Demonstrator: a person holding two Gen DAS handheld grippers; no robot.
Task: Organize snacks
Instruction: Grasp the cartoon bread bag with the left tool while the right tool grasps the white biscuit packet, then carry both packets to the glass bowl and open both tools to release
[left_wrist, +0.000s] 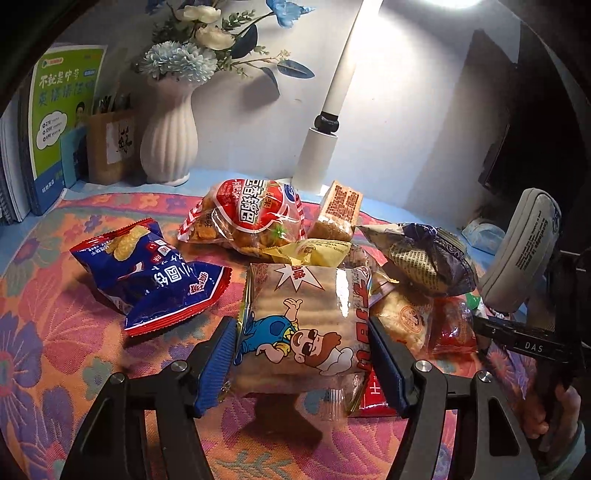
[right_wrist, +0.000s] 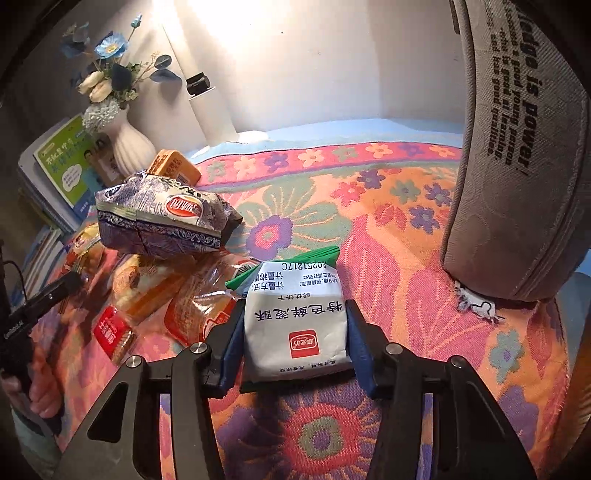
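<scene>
My left gripper (left_wrist: 301, 350) is shut on a biscuit pack with a cartoon man (left_wrist: 303, 321), held just above the flowered cloth. Behind it lie a blue-and-red chip bag (left_wrist: 147, 273), a red-and-clear snack bag (left_wrist: 247, 214), an orange wafer pack (left_wrist: 338, 210), a yellow packet (left_wrist: 314, 251), a blue-patterned bag (left_wrist: 417, 254) and wrapped pastries (left_wrist: 410, 317). My right gripper (right_wrist: 293, 339) is shut on a white-and-green snack packet (right_wrist: 295, 317). The blue-patterned bag (right_wrist: 162, 218) and pastries (right_wrist: 147, 284) lie left of it.
A grey pencil case (right_wrist: 517, 166) stands at the right, also in the left wrist view (left_wrist: 521, 254). A white vase with flowers (left_wrist: 170, 136), a pen holder (left_wrist: 110, 147), books (left_wrist: 59, 122) and a lamp post (left_wrist: 325, 129) line the back wall.
</scene>
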